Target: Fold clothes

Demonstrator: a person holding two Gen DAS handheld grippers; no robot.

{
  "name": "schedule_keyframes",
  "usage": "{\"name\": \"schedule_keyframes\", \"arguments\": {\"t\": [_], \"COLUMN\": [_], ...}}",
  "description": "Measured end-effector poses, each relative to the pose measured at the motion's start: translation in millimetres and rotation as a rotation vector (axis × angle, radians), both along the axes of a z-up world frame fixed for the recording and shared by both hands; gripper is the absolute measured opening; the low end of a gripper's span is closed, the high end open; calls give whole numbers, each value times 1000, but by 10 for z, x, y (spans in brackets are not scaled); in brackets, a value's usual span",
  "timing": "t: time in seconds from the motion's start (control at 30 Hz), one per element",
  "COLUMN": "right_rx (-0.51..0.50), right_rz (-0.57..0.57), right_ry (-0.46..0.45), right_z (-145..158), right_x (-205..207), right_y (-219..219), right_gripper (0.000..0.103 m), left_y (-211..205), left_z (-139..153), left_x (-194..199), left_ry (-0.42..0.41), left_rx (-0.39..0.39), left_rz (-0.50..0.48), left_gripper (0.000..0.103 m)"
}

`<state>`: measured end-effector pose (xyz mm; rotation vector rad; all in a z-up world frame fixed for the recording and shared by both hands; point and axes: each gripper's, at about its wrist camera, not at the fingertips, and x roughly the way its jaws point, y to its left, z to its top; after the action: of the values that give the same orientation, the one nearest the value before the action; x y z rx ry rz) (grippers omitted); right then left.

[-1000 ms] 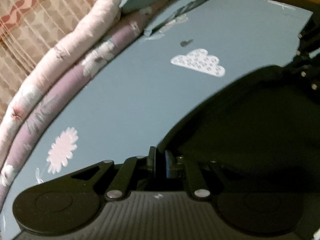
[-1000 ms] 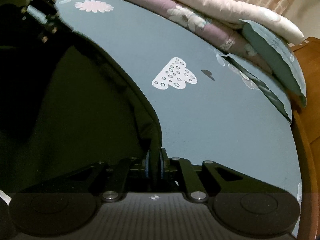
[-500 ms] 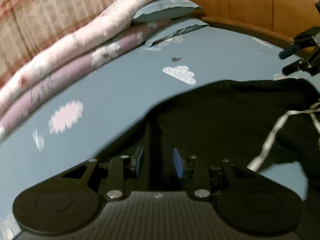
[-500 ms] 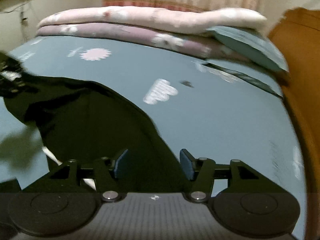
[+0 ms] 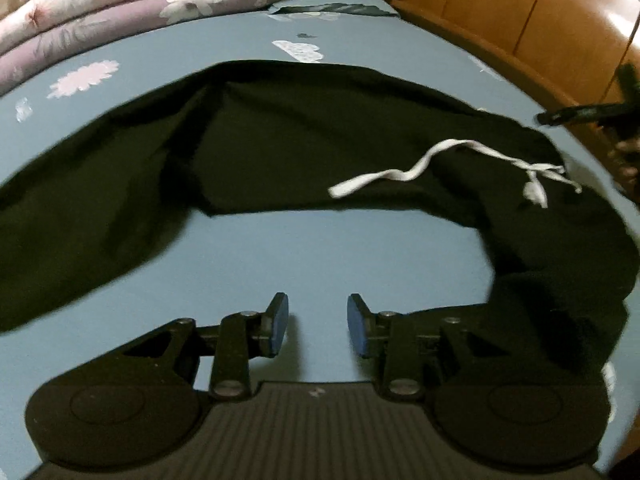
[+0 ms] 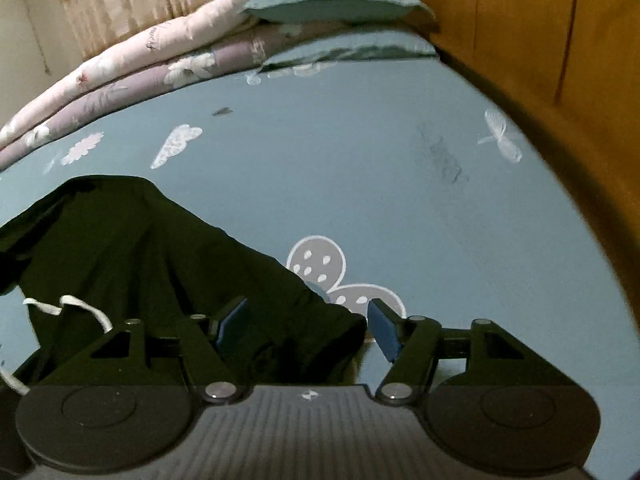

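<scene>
Tongs first: my left tongs (image 5: 317, 325) stand spread over bare blue bedsheet (image 5: 320, 248), nothing between the pads. My right tongs (image 6: 307, 326) have just been opening and gape wider, with a corner of the black drawstring trousers (image 6: 140, 248) lying loose between the pads, neither pad pressing it. Beyond the left tongs the trousers (image 5: 304, 136) sprawl in an arch across the bed, their white drawstring (image 5: 404, 172) trailing over the cloth. Farther back, folded quilts (image 6: 132, 68) in pink and mauve lie stacked along the bed's far edge with a teal pillow (image 6: 332, 0) on them, beside the wooden headboard (image 6: 540, 32).
</scene>
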<state>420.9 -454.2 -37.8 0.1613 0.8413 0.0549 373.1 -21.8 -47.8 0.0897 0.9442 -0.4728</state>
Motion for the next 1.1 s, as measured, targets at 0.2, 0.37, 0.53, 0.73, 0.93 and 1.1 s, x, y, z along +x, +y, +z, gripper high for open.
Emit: {"name": "schedule_keyframes", "arguments": {"t": [0.2, 0.37, 0.53, 0.73, 0.93, 1.1], "right_rx": [-52, -183, -231, -233, -248, -187], "right_rz": [24, 13, -53, -122, -158, -93], "right_ry": [34, 28, 10, 43, -3, -79], "right_z": [-265, -142, 22, -76, 70, 404], "right_x": [90, 122, 296, 458, 261, -174], "right_y": [180, 299, 162, -17, 93, 405], "right_gripper": [46, 39, 39, 45, 61, 72], "left_y": [-160, -140, -86, -28, 76, 272], "left_z": [85, 123, 152, 181, 176, 189], "left_x": [-96, -122, -160, -199, -209, -188], "left_ry": [-15, -18, -11, -13, -6, 5], "left_rx": [-2, 16, 16, 14, 21, -21], "left_rz": [-31, -20, 4, 12, 45, 123], "left_gripper": [34, 34, 34, 34, 34, 34]}}
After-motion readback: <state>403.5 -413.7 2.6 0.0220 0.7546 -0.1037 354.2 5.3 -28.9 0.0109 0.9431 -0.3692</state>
